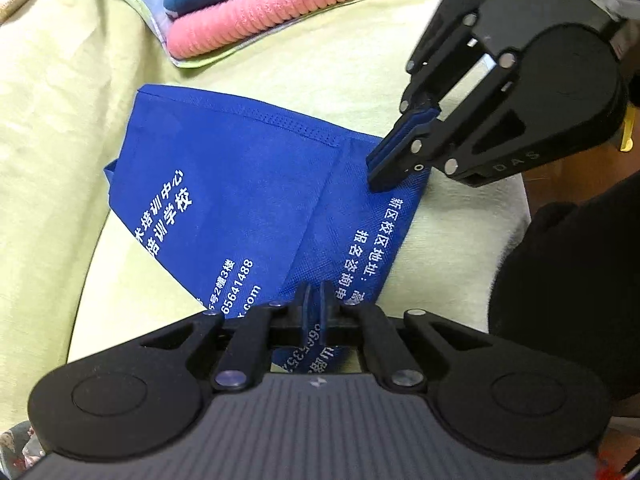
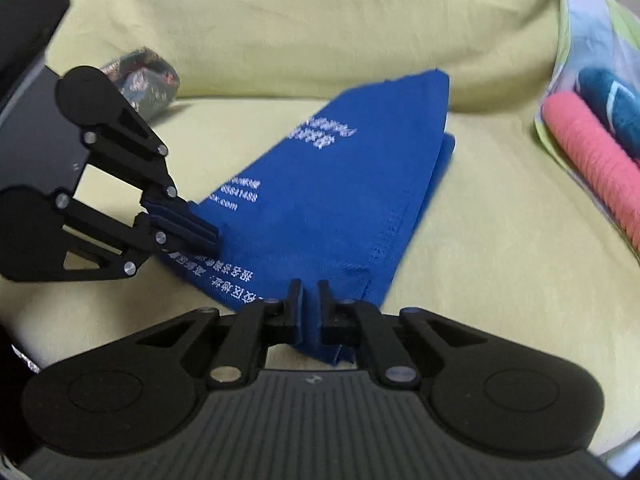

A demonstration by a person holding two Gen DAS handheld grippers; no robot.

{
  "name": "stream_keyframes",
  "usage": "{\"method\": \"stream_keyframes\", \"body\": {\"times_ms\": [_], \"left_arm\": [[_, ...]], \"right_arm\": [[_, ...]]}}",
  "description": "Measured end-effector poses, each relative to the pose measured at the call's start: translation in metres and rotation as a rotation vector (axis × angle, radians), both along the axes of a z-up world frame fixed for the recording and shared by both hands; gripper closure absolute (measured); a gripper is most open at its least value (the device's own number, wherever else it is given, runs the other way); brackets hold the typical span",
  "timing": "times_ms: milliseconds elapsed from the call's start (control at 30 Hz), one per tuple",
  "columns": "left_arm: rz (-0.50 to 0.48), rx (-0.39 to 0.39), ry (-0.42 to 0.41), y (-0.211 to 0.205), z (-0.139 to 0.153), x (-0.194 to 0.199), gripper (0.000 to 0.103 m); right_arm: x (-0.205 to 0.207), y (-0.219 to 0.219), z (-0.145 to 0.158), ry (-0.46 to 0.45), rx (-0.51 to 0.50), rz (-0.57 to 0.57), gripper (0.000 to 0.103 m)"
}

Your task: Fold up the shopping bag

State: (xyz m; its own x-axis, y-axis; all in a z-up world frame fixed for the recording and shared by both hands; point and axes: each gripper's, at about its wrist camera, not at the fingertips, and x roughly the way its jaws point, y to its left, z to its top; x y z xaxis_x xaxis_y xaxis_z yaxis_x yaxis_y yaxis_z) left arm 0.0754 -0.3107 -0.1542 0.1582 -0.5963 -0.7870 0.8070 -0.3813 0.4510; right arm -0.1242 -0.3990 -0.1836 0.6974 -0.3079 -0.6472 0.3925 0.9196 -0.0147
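— Shopping bag [image 1: 240,184], blue, lies partly folded on the yellow-green sheet [image 1: 60,120]. Why two grips?
— Left gripper [image 1: 316,300] and right gripper [image 1: 384,176] each pinch one near corner, seemingly to carry the fold.

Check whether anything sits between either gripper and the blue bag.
Nothing visible does. The left gripper is shut on the blue bag's near corner, and the right gripper is shut on its other corner. The towels lie off to the side.
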Motion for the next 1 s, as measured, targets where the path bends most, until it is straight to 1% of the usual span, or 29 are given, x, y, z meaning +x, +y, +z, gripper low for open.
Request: {"method": "stream_keyframes", "body": {"times_ms": [100, 167, 200, 233, 267, 300, 333, 433, 533, 600, 633, 733, 800, 900, 1000], "left_arm": [[-0.002, -0.009, -0.001, 0.001, -0.001, -0.001, 0.103], [-0.008, -0.006, -0.008, 0.001, -0.001, -0.002, 0.103], [-0.018, -0.006, -0.020, 0.001, -0.002, -0.003, 0.103], [-0.024, -0.006, -0.028, 0.001, -0.002, -0.004, 0.103], [-0.027, -0.005, -0.030, 0.001, -0.002, -0.004, 0.103], [-0.027, -0.004, -0.028, 0.000, -0.001, -0.004, 0.103], [-0.027, -0.003, -0.026, 0.000, -0.001, -0.003, 0.103], [-0.027, -0.007, -0.023, 0.000, -0.001, -0.003, 0.103], [-0.023, -0.013, -0.020, 0.000, -0.002, -0.003, 0.103], [-0.027, -0.014, -0.024, 0.001, -0.002, -0.003, 0.103], [-0.029, -0.014, -0.026, 0.001, -0.002, -0.003, 0.103], [-0.022, -0.013, -0.013, 0.000, 0.000, -0.003, 0.103], [-0.010, -0.015, 0.009, -0.001, 0.001, -0.001, 0.103], [-0.006, -0.018, 0.017, -0.001, 0.002, 0.000, 0.103], [0.005, -0.021, 0.029, -0.002, 0.003, 0.003, 0.103]], "right_arm": [[0.009, 0.000, 0.005, 0.058, -0.020, 0.013, 0.102], [0.010, 0.002, 0.009, 0.056, -0.032, 0.035, 0.101], [0.009, 0.001, 0.013, 0.040, -0.034, 0.048, 0.100], [0.007, -0.002, 0.017, 0.015, -0.037, 0.062, 0.094], [0.004, -0.006, 0.021, -0.005, -0.045, 0.075, 0.084], [0.003, -0.011, 0.023, -0.020, -0.048, 0.088, 0.078], [0.005, -0.019, 0.025, -0.027, -0.028, 0.097, 0.075], [0.008, -0.051, 0.026, -0.060, 0.113, 0.111, 0.075], [0.011, -0.078, 0.018, -0.050, 0.276, 0.117, 0.075], [0.007, -0.088, 0.013, -0.055, 0.368, 0.143, 0.080], [0.003, -0.091, 0.011, -0.072, 0.388, 0.140, 0.086], [-0.009, -0.098, 0.006, -0.121, 0.497, 0.127, 0.092], [-0.016, -0.099, 0.004, -0.133, 0.546, 0.112, 0.093], [-0.022, -0.100, -0.002, -0.134, 0.603, 0.061, 0.094], [-0.024, -0.093, -0.009, -0.101, 0.610, -0.002, 0.096]]}}
